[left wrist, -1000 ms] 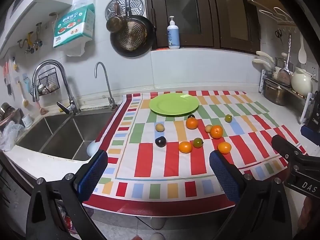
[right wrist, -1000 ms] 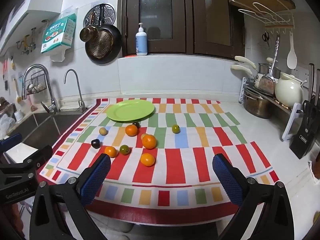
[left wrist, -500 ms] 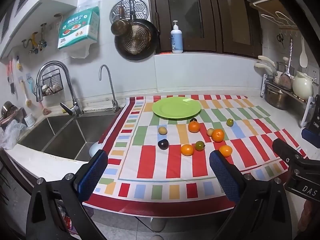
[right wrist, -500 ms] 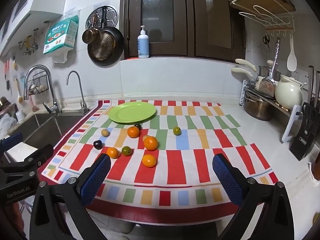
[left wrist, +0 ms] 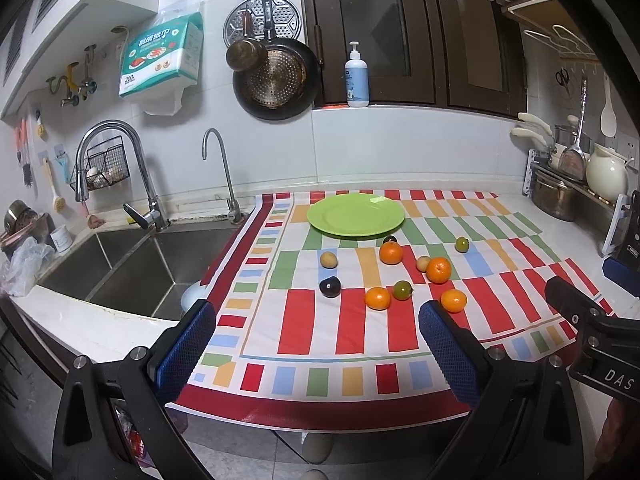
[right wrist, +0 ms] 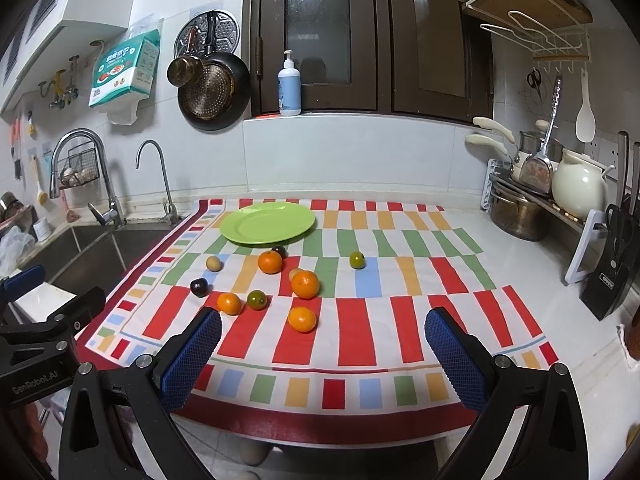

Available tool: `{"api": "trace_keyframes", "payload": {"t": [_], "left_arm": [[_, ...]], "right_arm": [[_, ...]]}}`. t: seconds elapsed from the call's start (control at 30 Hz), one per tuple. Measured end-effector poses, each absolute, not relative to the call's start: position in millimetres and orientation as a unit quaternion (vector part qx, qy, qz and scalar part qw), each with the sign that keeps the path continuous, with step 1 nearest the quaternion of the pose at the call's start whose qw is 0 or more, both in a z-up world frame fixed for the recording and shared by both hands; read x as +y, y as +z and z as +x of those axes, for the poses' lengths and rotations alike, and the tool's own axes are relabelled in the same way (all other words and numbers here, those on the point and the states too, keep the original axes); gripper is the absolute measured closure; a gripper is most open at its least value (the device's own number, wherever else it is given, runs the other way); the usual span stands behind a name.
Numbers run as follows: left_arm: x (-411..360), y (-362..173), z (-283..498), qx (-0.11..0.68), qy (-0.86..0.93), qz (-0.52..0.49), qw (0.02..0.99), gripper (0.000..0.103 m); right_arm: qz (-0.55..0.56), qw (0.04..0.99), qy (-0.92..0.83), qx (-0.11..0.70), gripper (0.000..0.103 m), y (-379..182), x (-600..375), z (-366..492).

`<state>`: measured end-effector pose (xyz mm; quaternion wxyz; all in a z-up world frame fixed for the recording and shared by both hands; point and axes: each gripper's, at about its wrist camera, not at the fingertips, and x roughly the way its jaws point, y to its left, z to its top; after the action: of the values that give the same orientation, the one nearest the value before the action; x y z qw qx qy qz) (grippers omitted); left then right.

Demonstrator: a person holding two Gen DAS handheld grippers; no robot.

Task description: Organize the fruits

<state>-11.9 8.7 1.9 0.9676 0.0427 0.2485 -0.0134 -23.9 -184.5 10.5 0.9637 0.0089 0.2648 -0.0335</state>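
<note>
You held the left gripper (left wrist: 316,344) at the near edge of the table (right wrist: 568,336), jaws spread wide with nothing between them. Your right gripper (right wrist: 324,346) hung level beside it, jaws equally wide and empty. The fruits lay loose on the striped cloth (right wrist: 360,332), all in front of the green plate (right wrist: 267,223), which sat bare at the far left of the cloth. Four oranges (right wrist: 305,284) clustered mid-cloth, with a dark plum (right wrist: 199,287) and a tan round fruit (right wrist: 214,263) to their left. A green citrus (right wrist: 257,299) sat between the two nearest oranges, and another green citrus (right wrist: 357,260) lay apart to the right. The sink (left wrist: 120,268) lay left of the cloth.
</note>
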Motion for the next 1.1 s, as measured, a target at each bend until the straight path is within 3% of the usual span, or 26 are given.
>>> {"api": "trace_keyframes", "payload": {"t": [1.1], "left_arm": [[0.4, 2.9, -13.4, 0.249, -0.022, 0.044, 0.967, 0.000]], "right_arm": [[0.010, 0.965, -0.029, 0.262, 0.000, 11.2, -183.7, -23.7]]}}
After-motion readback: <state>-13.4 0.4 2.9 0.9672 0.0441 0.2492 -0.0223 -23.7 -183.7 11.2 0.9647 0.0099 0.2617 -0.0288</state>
